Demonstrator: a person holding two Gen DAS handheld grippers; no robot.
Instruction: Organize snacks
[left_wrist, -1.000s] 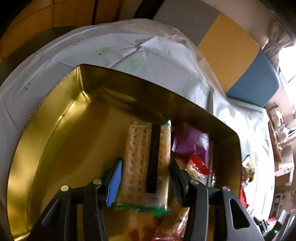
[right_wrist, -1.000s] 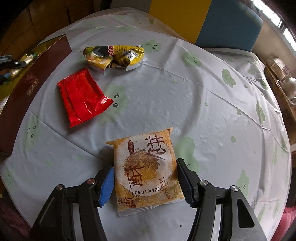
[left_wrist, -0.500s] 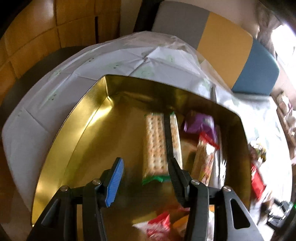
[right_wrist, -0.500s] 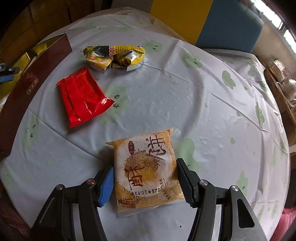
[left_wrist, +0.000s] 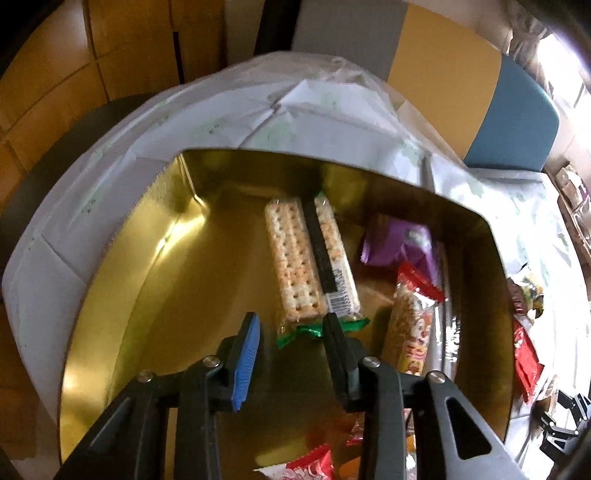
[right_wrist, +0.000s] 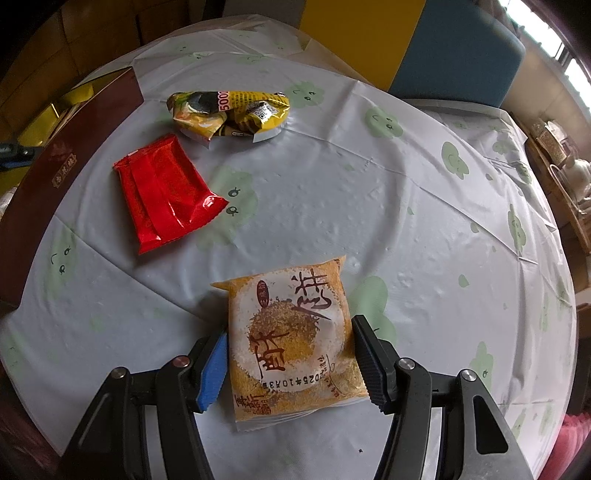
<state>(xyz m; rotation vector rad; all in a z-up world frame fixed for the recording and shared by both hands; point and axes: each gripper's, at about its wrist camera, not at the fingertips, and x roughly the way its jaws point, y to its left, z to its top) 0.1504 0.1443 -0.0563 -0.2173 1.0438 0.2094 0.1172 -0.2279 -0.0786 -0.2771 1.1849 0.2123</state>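
Glossy rectangular cracker pack (left_wrist: 310, 258) lies in shiny gold tin (left_wrist: 122, 295).

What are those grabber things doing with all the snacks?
A person is packing snacks into a gold tin. The left gripper hangs open over the tin, with a cracker pack lying in it beside other snacks. The right gripper is open around an orange pastry packet on the table, not squeezing it yet. A red packet and a yellow bag are not in the tin yet.
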